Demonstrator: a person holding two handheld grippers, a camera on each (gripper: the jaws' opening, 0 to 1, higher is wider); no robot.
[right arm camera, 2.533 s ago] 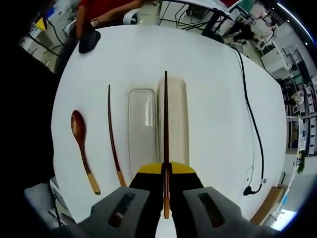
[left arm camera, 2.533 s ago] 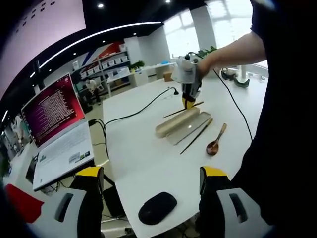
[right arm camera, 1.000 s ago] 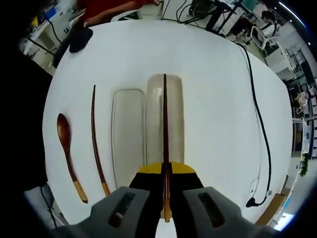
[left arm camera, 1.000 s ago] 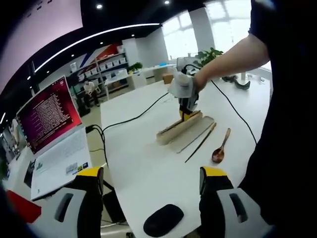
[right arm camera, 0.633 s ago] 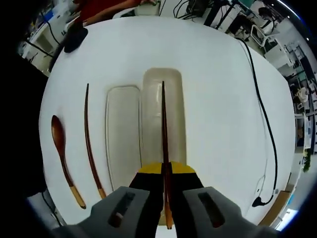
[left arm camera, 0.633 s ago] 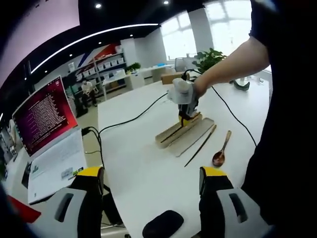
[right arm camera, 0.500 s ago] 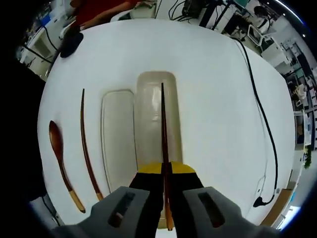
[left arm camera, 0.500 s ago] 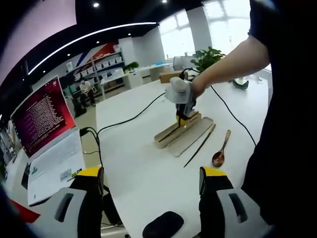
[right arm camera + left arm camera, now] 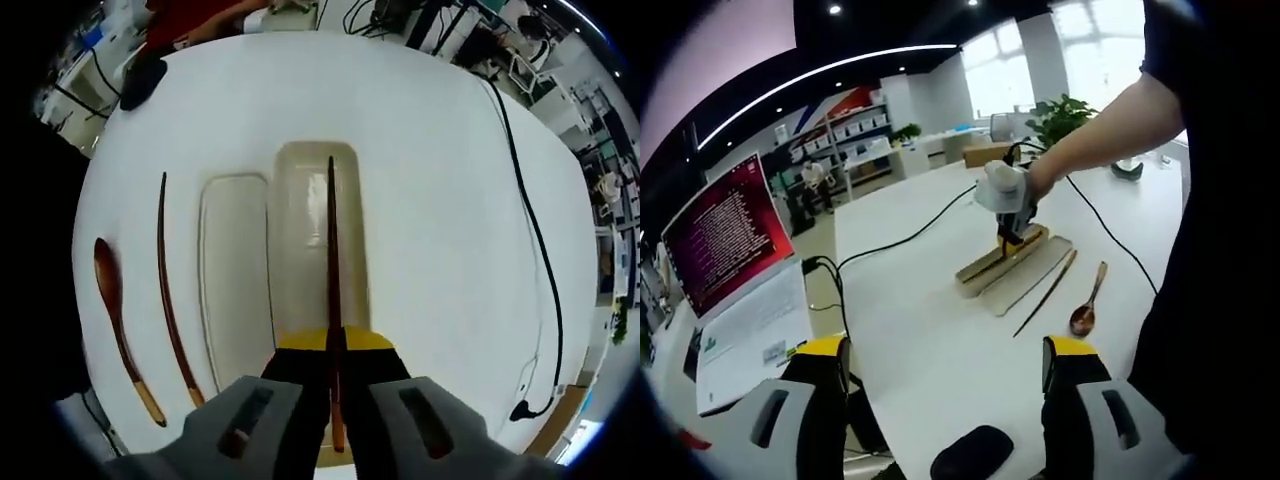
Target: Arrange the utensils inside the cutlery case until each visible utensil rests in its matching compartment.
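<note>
In the right gripper view, my right gripper point(image 9: 334, 385) is shut on a dark wooden chopstick point(image 9: 332, 260). The chopstick runs lengthwise over the beige cutlery case point(image 9: 300, 240). The case's clear lid point(image 9: 232, 270) lies beside the case on the left. Further left lie a second chopstick point(image 9: 170, 290) and a wooden spoon point(image 9: 115, 310) on the white table. In the left gripper view, my left gripper point(image 9: 945, 400) is open and holds nothing, well short of the case point(image 9: 985, 268). There the right gripper point(image 9: 1008, 236) sits low at the case's far end, with the lid point(image 9: 1028, 275), loose chopstick point(image 9: 1045, 293) and spoon point(image 9: 1087, 305) alongside.
A black mouse point(image 9: 970, 462) lies near the table's front edge. An open laptop point(image 9: 730, 270) stands to the left. A black cable point(image 9: 900, 240) crosses the table behind the case, and the same cable point(image 9: 530, 250) shows right of the case. A person's arm point(image 9: 1110, 120) reaches over the table.
The right gripper has come down toward the case with the chopstick still in it, now lying along the beige case. The left gripper has stayed open and drifted slightly.
</note>
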